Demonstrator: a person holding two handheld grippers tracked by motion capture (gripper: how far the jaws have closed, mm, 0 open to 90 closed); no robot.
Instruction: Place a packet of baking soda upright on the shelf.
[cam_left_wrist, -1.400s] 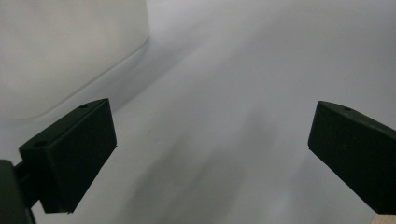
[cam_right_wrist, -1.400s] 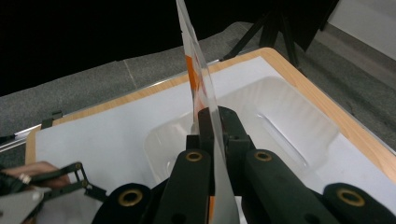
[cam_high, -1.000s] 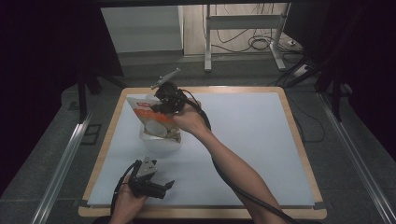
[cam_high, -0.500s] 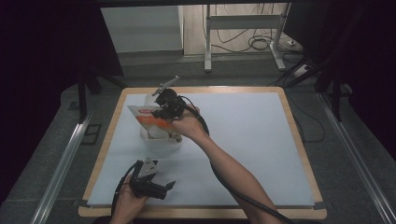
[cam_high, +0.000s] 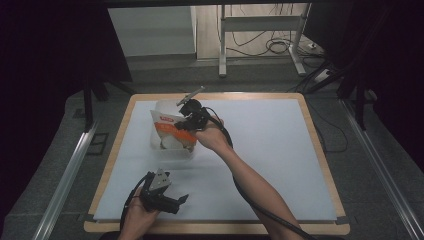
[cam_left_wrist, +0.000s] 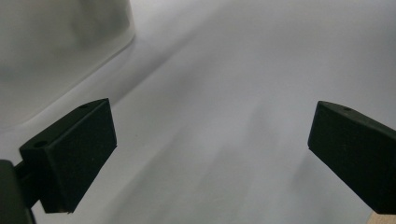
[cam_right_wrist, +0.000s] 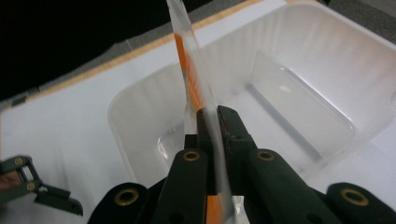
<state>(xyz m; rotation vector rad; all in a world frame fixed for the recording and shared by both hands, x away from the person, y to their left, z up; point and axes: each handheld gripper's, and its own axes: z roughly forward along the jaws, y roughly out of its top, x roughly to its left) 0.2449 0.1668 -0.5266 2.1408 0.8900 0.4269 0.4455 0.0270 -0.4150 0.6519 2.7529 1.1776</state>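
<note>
Packet going into the tub!

Right tongs (cam_right_wrist: 212, 116) are pinched on the edge of the orange-and-white packet (cam_high: 167, 131), holding it on edge over the clear plastic tub (cam_right_wrist: 299, 93) at the far-left part of the table (cam_high: 280, 150), likely so it can slip down between the walls. Left tongs (cam_left_wrist: 210, 140) rest spread wide near the front edge (gripping nothing), well apart from the tub. Only the tub's near wall looks likely to catch the packet.

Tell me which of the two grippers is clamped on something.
The right gripper, shut on the orange packet above the clear tub; the left gripper is open.
</note>
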